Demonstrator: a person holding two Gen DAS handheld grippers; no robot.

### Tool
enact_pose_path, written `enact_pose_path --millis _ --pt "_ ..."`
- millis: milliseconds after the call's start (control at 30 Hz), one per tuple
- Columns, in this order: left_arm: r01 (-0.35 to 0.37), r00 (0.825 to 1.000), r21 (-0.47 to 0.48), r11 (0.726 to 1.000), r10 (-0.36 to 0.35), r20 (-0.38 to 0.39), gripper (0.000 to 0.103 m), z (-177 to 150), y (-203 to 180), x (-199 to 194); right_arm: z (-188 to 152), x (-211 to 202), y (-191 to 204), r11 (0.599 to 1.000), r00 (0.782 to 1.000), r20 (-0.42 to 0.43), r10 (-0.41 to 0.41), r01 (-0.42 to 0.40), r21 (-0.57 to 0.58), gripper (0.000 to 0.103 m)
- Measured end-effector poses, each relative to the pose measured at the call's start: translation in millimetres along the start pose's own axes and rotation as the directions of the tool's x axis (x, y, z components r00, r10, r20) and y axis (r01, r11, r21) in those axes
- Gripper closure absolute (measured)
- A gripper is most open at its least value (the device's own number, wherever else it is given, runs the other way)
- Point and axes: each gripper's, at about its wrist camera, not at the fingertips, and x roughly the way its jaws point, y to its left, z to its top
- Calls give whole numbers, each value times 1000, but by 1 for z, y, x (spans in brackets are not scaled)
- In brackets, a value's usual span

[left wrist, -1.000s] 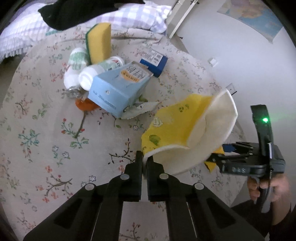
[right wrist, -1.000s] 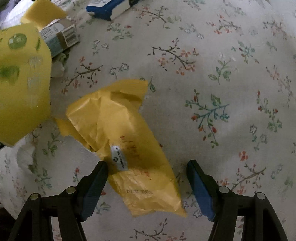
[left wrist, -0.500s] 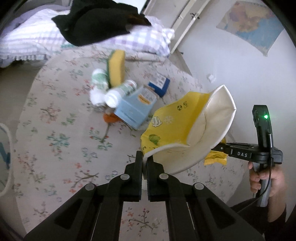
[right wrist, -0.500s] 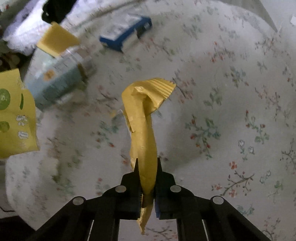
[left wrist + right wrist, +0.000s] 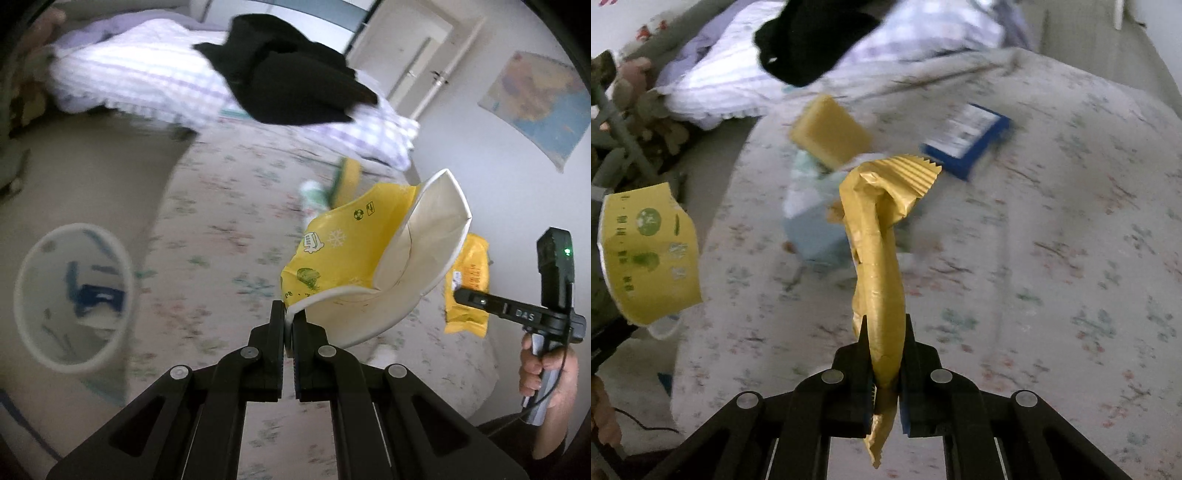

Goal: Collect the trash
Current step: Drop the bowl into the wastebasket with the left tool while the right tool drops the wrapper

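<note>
While both hands hold their loads above the bed, the left gripper (image 5: pixel 289 325) is clamped on the rim of a flattened yellow paper cup (image 5: pixel 373 258), whose white inside faces the right side of the left wrist view. Beside it, the right gripper (image 5: pixel 886 354) is closed on a crumpled yellow wrapper (image 5: pixel 879 258) that stands up from between its fingers, its crimped end at the top. From the left camera, the same wrapper hangs behind the cup, and a person's hand (image 5: pixel 543 369) grips the right tool's handle at the frame's edge.

Below the grippers lies a floral bedspread (image 5: pixel 1052 258), pale with small red and green sprigs. Further out on it, blurred, rest a light blue carton (image 5: pixel 816 236), a yellow sponge (image 5: pixel 829 129) leaning above it, and a blue box (image 5: pixel 967 138) lying flat, apart from the others on the right.

Off the bed's left edge, on the beige floor, stands a round white wastebasket (image 5: pixel 122 266) with blue scraps inside. At the far end of the bed sits a purple checked pillow (image 5: pixel 147 77) with a black garment (image 5: pixel 291 85) thrown over it. Beyond are a white door (image 5: pixel 410 62) and a pale wall carrying a map poster (image 5: pixel 535 103).
</note>
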Motion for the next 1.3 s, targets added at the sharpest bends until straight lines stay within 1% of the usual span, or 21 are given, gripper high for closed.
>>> enact_pose_path --millis 267,433,567,733,867,933,967,1000,1033,1067,1100,1167,1267,1300 --pt "-83 996 -87 993 85 29 100 -5 63 -28 5 15 66 994 998 -14 54 -55 -90 95" --pt "-149 987 -154 977 156 35 100 -9 105 -41 6 31 101 988 997 -36 73 -77 -137 95" --pt "-204 977 -195 959 214 29 100 -14 135 -47 6 48 129 981 994 -61 86 -95 -167 95" --pt "-273 959 -240 932 283 10 100 -18 170 -48 7 68 158 975 992 -88 93 -109 -196 95" --pt "-308 946 -277 910 324 13 100 -19 192 -51 10 83 177 971 988 -111 106 -127 -202 95" --pt "-331 937 -292 897 349 11 97 -17 199 -51 12 91 187 970 986 -123 115 -138 -202 95" --pt "-341 934 -299 891 357 0 95 -17 203 -51 13 95 193 968 985 -126 117 -142 -206 95" --pt "-350 932 -315 882 362 -19 82 -17 207 -50 14 99 198 967 985 -128 120 -145 -210 95" --pt "-356 930 -325 876 367 -28 56 -18 211 -50 15 103 202 967 984 -132 122 -148 -209 95" --pt "-367 925 -336 867 380 -30 43 -20 213 -52 16 107 207 966 982 -137 128 -155 -206 95" --pt "-382 917 -342 858 398 -25 27 -20 214 -54 16 111 212 966 980 -143 135 -163 -203 95" --pt "-407 904 -340 848 427 -16 25 -21 215 -59 17 119 221 965 978 -152 142 -171 -200 95" --pt "-428 895 -324 844 447 -18 21 -23 217 -64 17 133 235 963 974 -172 150 -183 -196 95" --pt "-440 889 -317 840 458 -19 19 -25 218 -66 16 138 240 963 972 -178 151 -186 -196 95"
